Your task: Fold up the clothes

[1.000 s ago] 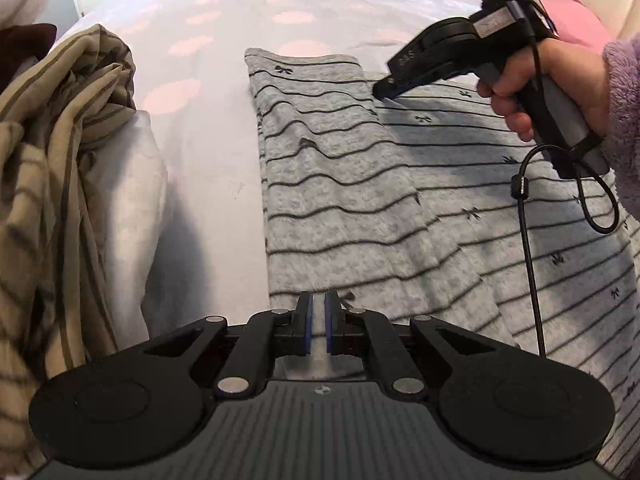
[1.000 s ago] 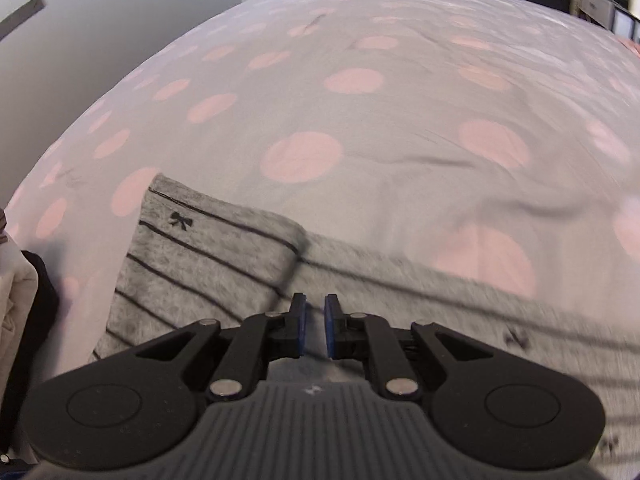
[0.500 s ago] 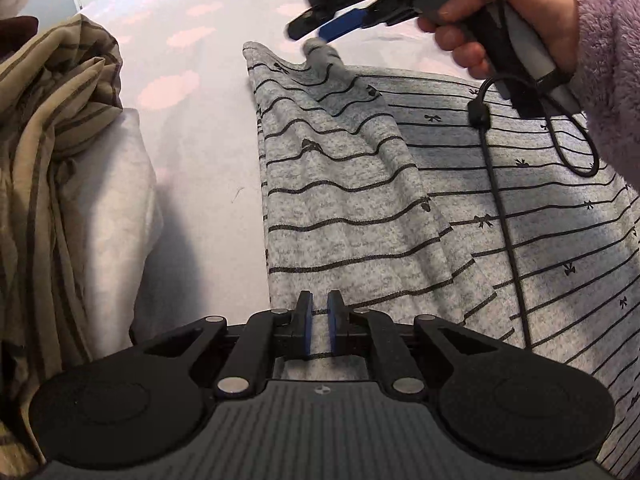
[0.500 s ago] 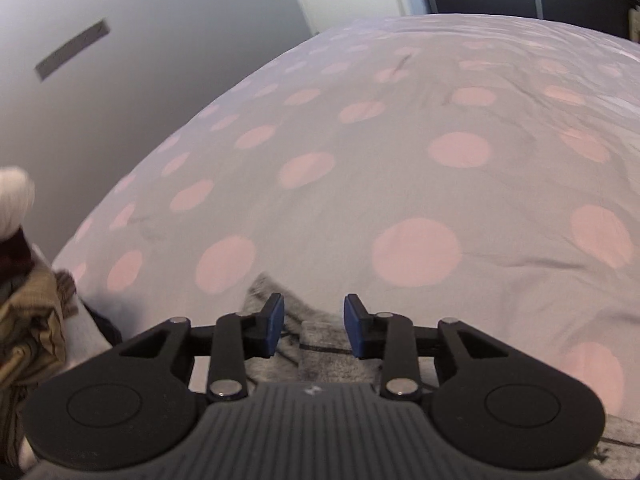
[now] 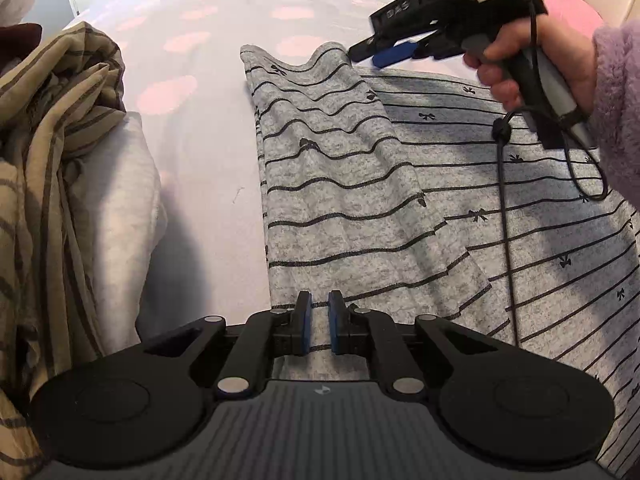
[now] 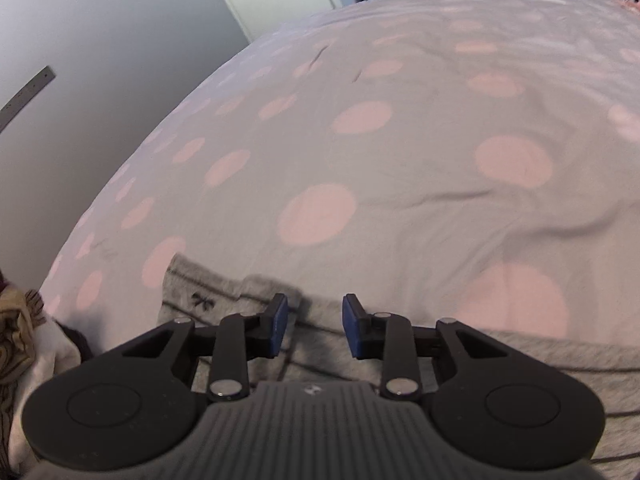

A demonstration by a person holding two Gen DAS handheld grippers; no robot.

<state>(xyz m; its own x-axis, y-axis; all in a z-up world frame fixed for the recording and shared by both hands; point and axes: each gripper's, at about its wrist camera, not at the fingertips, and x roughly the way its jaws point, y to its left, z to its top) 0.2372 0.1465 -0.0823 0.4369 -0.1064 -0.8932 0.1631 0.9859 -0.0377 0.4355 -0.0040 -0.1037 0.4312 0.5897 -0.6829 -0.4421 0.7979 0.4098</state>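
**Grey top spread on the dotted bed**

Your left gripper (image 5: 318,322) sits nearly closed over the near hem of the striped top (image 5: 340,184); a pinch can't be confirmed. Your right gripper (image 6: 315,326) has just opened, empty, above the far corner. Beyond, the pink-dotted bedspread (image 6: 400,140) reaches a grey wall (image 6: 100,20).

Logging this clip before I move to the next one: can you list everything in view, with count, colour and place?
Striped garment: one, grey with thin black stripes and small bows, spread on the bed, its left flap folded over.
Bed cover: one, pale with pink dots, under everything.
Striped cloth: one, tan with dark stripes, heaped at the left edge.
White fabric: one, under the tan heap.
Pink item: one, far right, kind unclear.
Wall: grey, beyond the bed.
Left gripper: black, blue pads, near edge of the garment's flap between them.
Right gripper: black, open above the garment's far corner.
Hand: one, lilac fuzzy sleeve, holding the right gripper.
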